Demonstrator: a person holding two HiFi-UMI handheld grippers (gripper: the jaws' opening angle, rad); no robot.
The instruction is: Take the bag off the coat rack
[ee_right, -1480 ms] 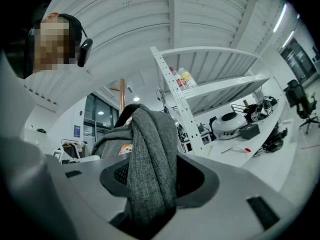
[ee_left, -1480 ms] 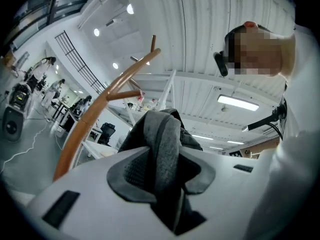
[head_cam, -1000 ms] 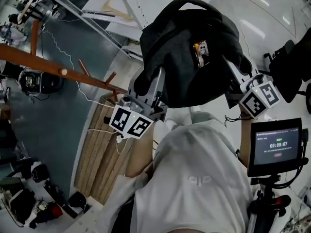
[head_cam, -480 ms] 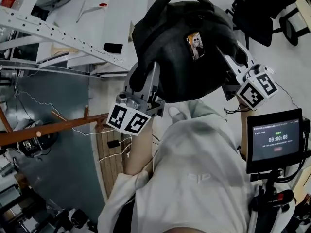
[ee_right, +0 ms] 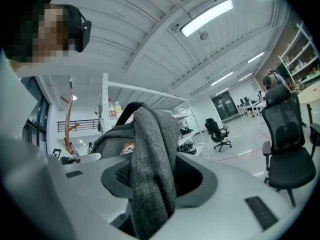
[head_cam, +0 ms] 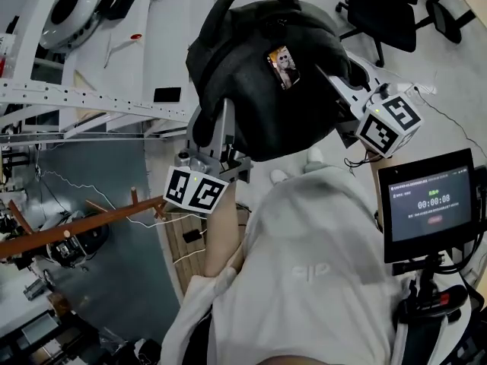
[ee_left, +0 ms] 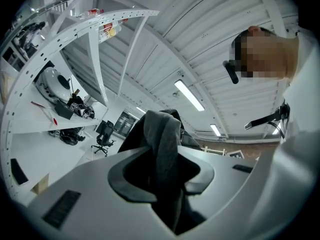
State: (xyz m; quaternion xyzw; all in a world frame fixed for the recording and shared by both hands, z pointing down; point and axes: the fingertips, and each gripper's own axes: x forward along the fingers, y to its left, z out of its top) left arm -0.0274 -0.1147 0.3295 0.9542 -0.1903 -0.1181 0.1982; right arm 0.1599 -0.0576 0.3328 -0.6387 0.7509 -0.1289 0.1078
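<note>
Dark grey fabric fills the middle of the head view: a backpack hangs in the air in front of the person, over the pale floor and just beside a white workbench. It is carried by both grippers. It hangs well apart from the wooden coat rack, which lies far off at the lower left with its pegs bare.

The left gripper reaches up into the bag's left side. In the left gripper view its jaws are pinched on a dark shoulder strap, which rises between the pads and folds over at the top.

The right gripper comes in from the opposite side. In the right gripper view a second strap, of coarser grey weave, stands between the pads and is pressed by them, while the jaws are closing further on it. The bag's rounded body and top handle show behind that strap.

A small picture card sits on the upper face of the backpack. A black office chair stands beyond the bag at the top right. A dark screen with a running timer is mounted at the person's right side.
</note>
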